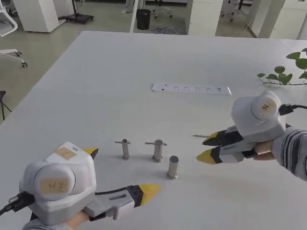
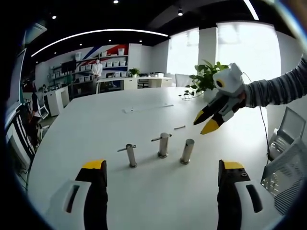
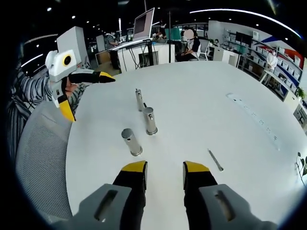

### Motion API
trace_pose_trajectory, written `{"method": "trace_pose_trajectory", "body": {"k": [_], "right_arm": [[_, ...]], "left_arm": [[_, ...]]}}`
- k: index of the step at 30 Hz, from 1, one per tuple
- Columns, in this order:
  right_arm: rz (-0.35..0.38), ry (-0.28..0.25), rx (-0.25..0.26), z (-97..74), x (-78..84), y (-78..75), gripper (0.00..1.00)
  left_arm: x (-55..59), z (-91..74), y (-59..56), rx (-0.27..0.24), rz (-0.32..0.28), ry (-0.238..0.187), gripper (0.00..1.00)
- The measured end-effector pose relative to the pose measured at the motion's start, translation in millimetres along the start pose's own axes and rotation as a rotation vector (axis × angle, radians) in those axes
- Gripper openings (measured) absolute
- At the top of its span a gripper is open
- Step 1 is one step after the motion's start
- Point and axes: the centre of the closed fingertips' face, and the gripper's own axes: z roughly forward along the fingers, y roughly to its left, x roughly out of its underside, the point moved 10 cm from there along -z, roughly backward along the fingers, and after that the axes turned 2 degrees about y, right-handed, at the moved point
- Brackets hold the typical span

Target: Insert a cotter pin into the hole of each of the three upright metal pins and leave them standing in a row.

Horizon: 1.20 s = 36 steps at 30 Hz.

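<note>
Three upright metal pins stand in a row on the white table (image 1: 96, 86). The left pin (image 1: 125, 149) and the middle pin (image 1: 158, 150) each carry a cotter pin through the top. The right pin (image 1: 172, 167) is bare. A loose cotter pin (image 1: 200, 136) lies flat on the table just beyond my right gripper (image 1: 207, 148), which hovers open and empty to the right of the row. My left gripper (image 1: 120, 170) is open wide at the near left, in front of the pins. In the right gripper view the bare pin (image 3: 131, 141) is nearest and the loose cotter pin (image 3: 215, 159) lies to the right.
A white power strip (image 1: 192, 88) lies mid-table behind the pins. A green plant (image 1: 288, 72) stands at the table's right edge. An office chair (image 1: 7, 28) and a dark bin (image 1: 143, 19) are on the floor beyond the table.
</note>
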Motion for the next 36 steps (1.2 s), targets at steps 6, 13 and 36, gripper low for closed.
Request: {"method": "trace_pose_trajectory", "body": {"k": [6, 13, 36], "right_arm": [[-0.018, 0.058, 0.030, -2.2, -4.2, -17.6, 0.22], [-0.059, 0.145, 0.043, 5.7, -4.6, -39.9, 0.21], [-0.095, 0.255, 0.043, 46.3, 4.3, -82.5, 0.11]], "left_arm": [[1.3, 0.4, 2.5, -0.003, 0.010, 0.009, 0.95], [3.0, 1.9, 5.6, -0.007, 0.011, 0.016, 0.94], [11.4, 7.7, 13.5, -0.002, -0.006, 0.038, 0.90]]}}
